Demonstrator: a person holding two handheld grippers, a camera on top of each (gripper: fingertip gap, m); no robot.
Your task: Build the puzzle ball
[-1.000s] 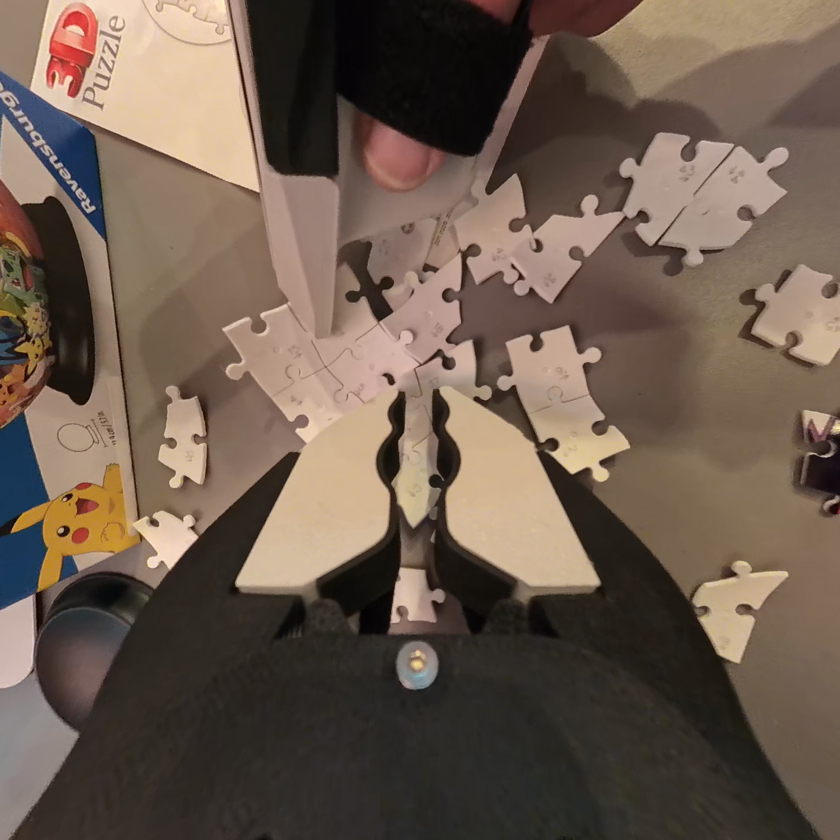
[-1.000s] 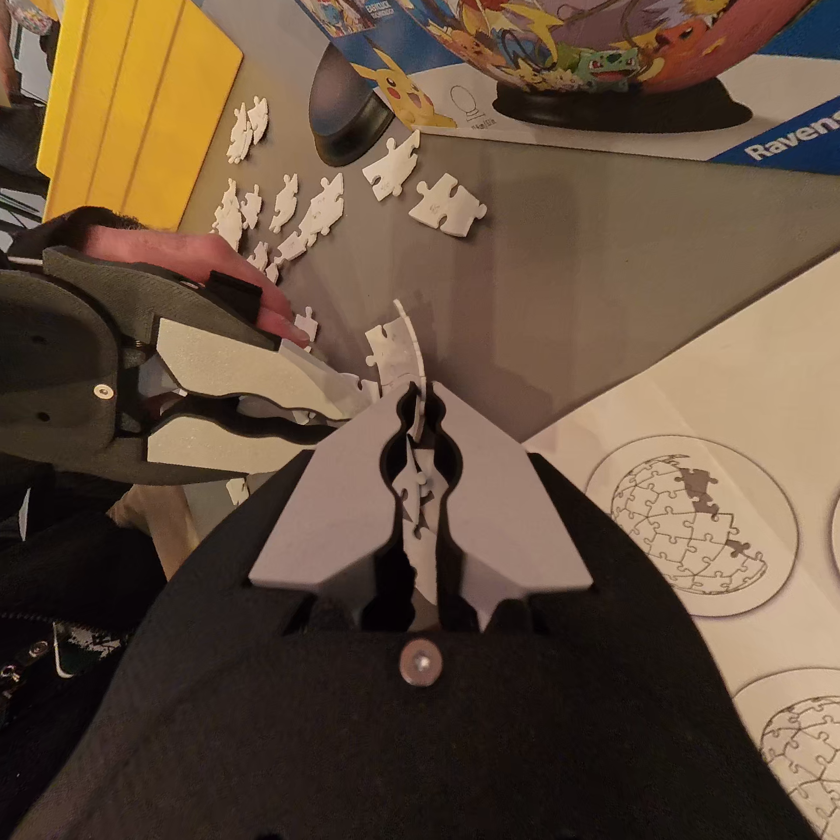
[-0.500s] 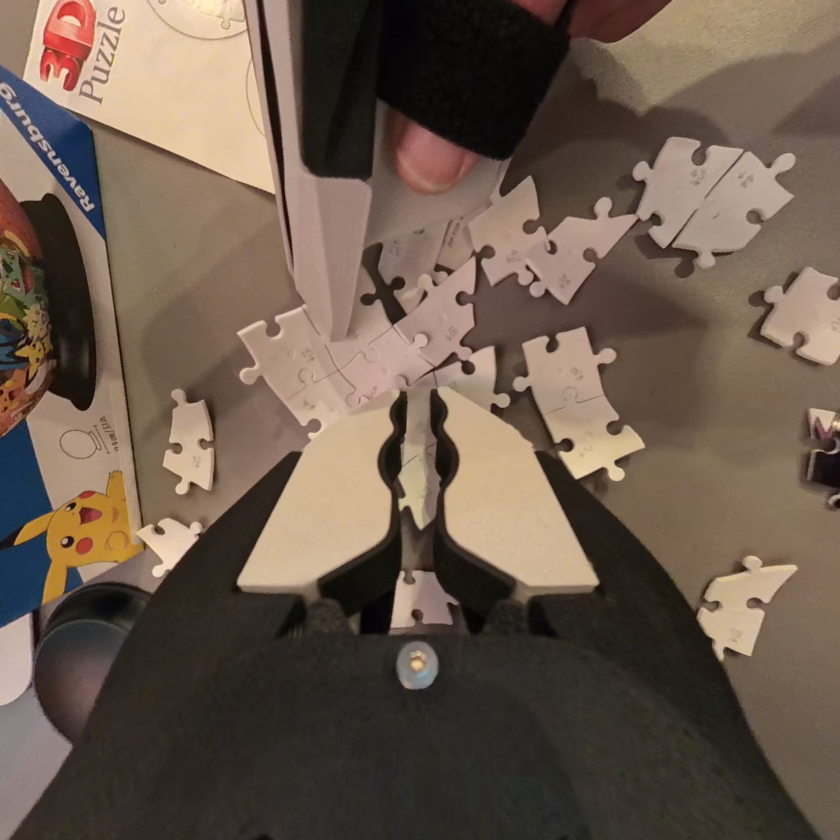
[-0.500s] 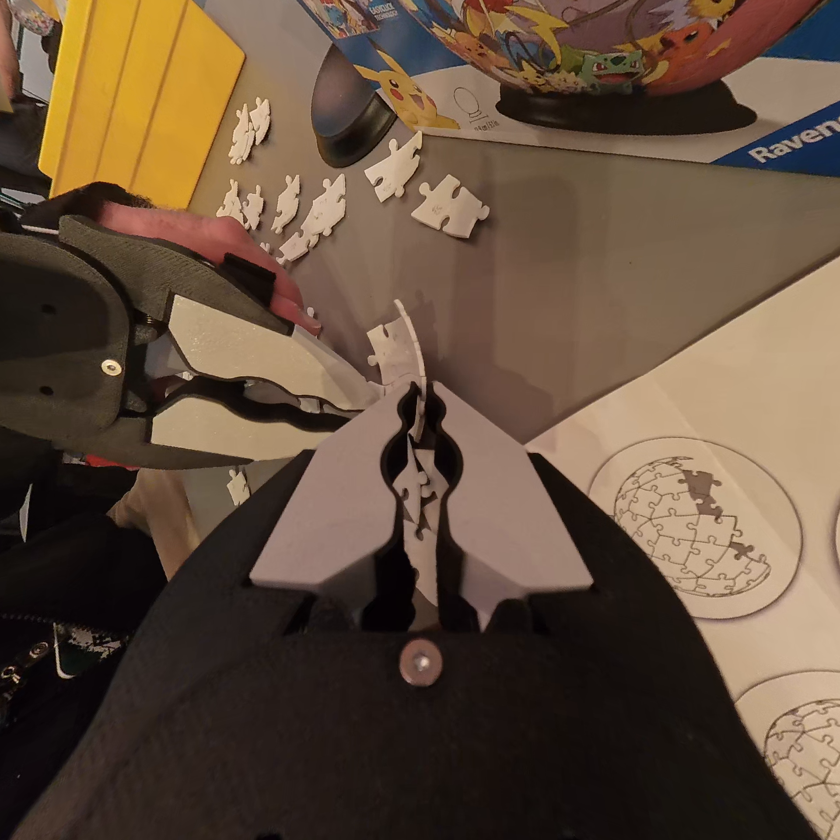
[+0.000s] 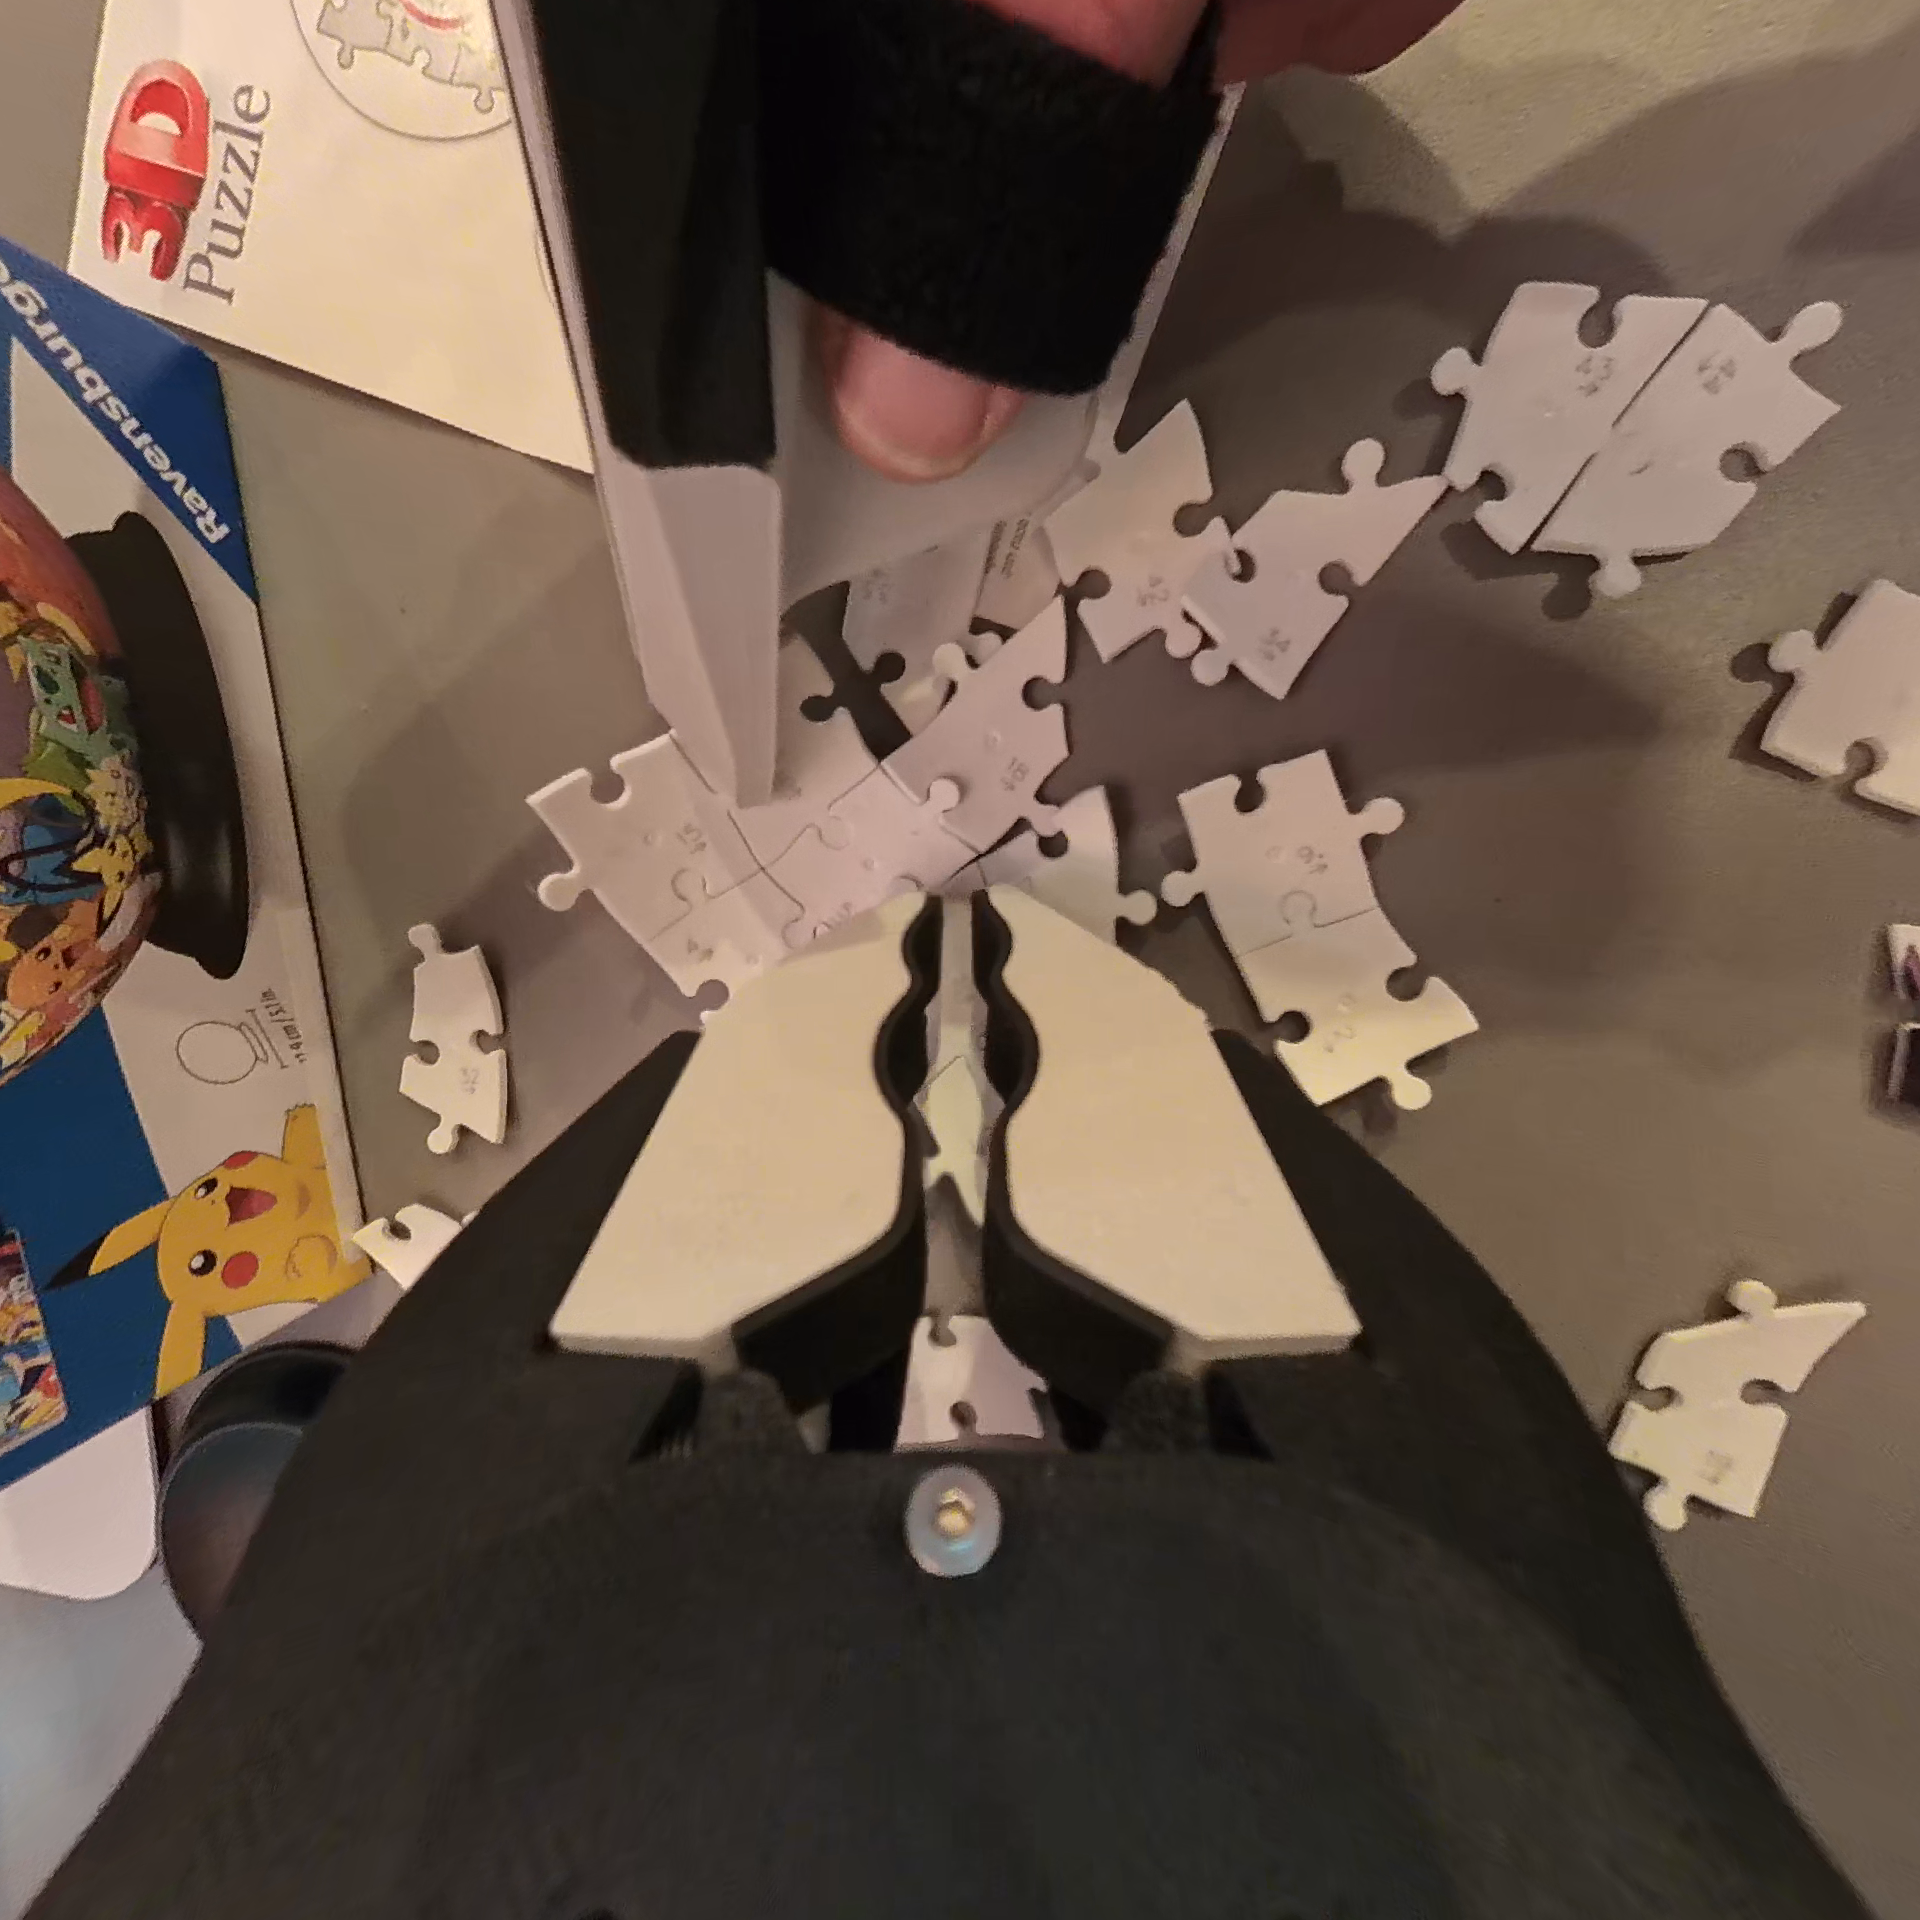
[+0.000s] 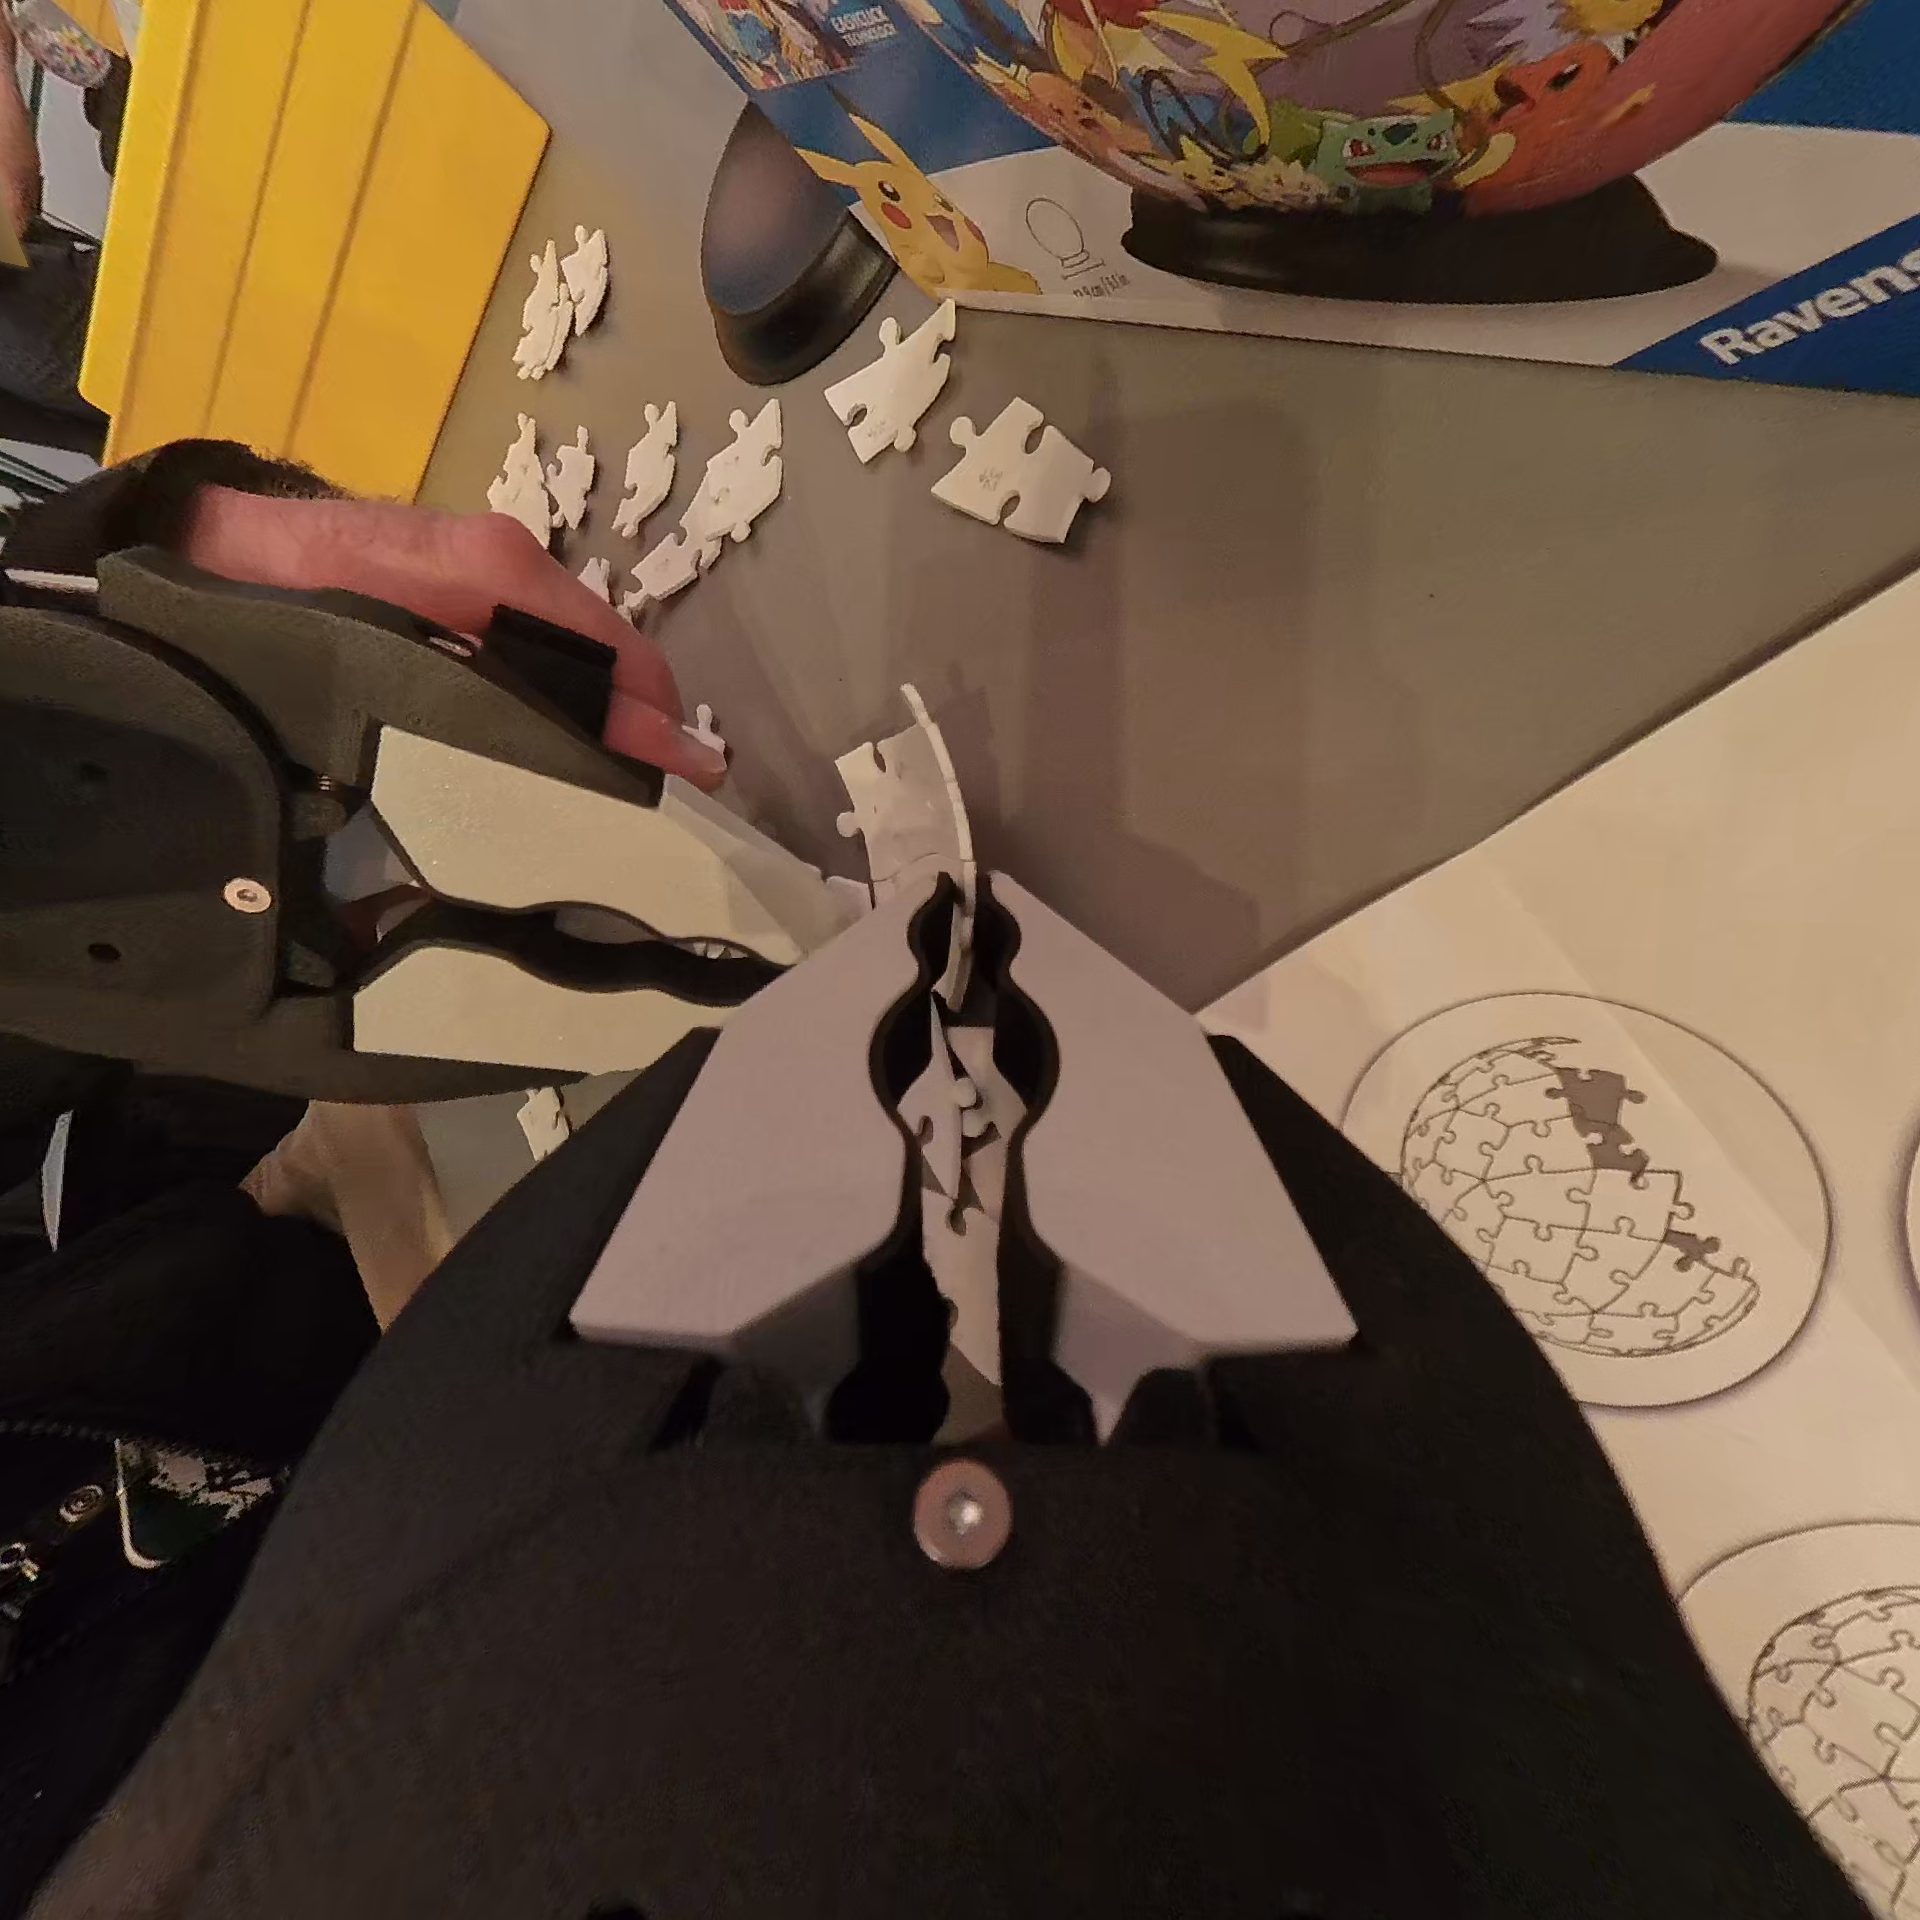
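In the left wrist view we see our left tongs [image 5: 958, 914] clenched on the near edge of a joined cluster of white puzzle pieces [image 5: 831, 831], which is held above the grey surface [image 5: 1558, 1195]. The right tongs [image 5: 743, 748] come down from the top of this view, their tips pinching the far side of the same cluster. Loose white pieces [image 5: 1320, 935] lie scattered on the surface to the right, and the puzzle box [image 5: 114, 831] lies at the left beside an instruction sheet [image 5: 364, 260].

In the right wrist view we see our right tongs [image 6: 961, 894] closed on the curved cluster [image 6: 909, 790], which stands upright on edge between their tips. The left tongs [image 6: 800, 935] reach in from the left, gripping the cluster just beside ours. Beyond lie more loose pieces [image 6: 1023, 473], a dark stand [image 6: 790, 281] and a yellow tray [image 6: 312, 229].
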